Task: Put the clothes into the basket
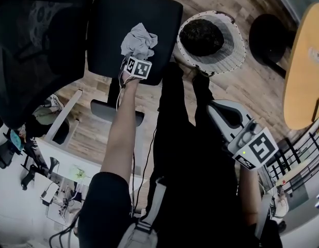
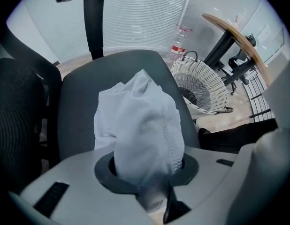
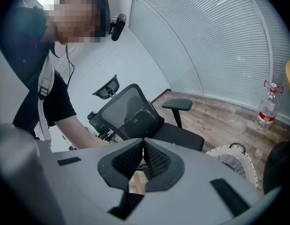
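Note:
A crumpled white-grey garment (image 1: pixel 139 41) lies on the black seat (image 1: pixel 110 32) of an office chair. My left gripper (image 1: pixel 132 57) points straight down at it and is shut on the garment (image 2: pixel 140 121), whose folds bunch up between the jaws of the left gripper (image 2: pixel 146 172). The white wicker basket (image 1: pixel 237 50) stands on the floor just right of the chair, with a dark garment (image 1: pixel 202 36) inside. My right gripper (image 1: pixel 215 106) hangs lower right, apart from both. In its own view the right gripper (image 3: pixel 143 161) is shut, its ribbed pads meeting with nothing between them.
The chair's mesh backrest (image 1: pixel 38 40) fills the upper left. A round wooden table (image 1: pixel 304 66) stands at the right with a black stool (image 1: pixel 270 35) by it. A water bottle (image 2: pixel 179 43) stands on the wood floor behind the basket (image 2: pixel 206 86). White furniture with clutter (image 1: pixel 56 174) sits lower left.

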